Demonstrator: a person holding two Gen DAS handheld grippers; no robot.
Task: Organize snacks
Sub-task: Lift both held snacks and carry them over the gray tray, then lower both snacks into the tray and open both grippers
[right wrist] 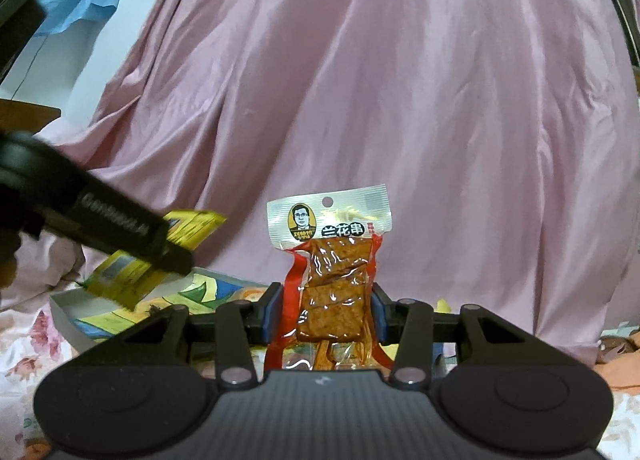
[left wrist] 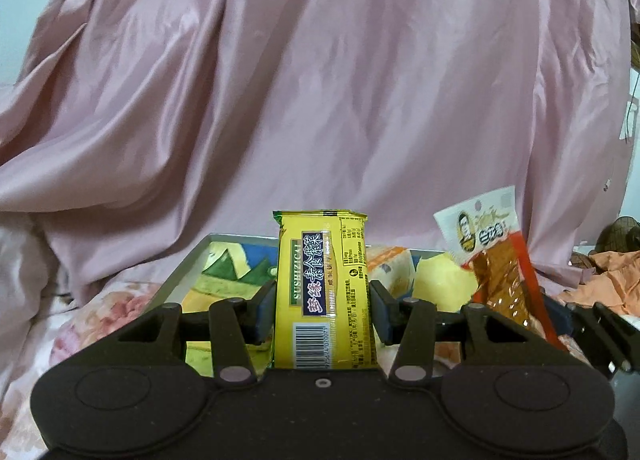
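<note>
The lower end of the yellow packet [left wrist: 324, 292] was cut off behind the body of the left gripper [left wrist: 323, 306], and its small print beside the barcode was too fine to read. The tray [left wrist: 176, 280] beyond the jaws showed only its grey rim and patches of a bright printed floor, the rest covered by the gripper's links and by other wrappers too blurred to name. The left gripper's jaws were pinching the yellow packet by its two long edges, so the packet stood upright between the blue pads, its top rising well above them. In the right wrist view the right gripper [right wrist: 326, 314] likewise pinched a clear packet of brown tofu [right wrist: 334, 284] between its pads, upright, with the white header card above the jaws and the bottom of the pack hidden behind the gripper body. From that camera the left gripper appeared as a dark blurred bar to the left of the jaws, tilted, with the yellow packet sticking out on both sides of it above the tray's near corner. From the left camera the tofu packet leaned to the right of the jaws, over the tray's right side. A pink sheet [left wrist: 320, 80] filled the background, and a flowered cloth [left wrist: 100, 312] lay under the tray.
</note>
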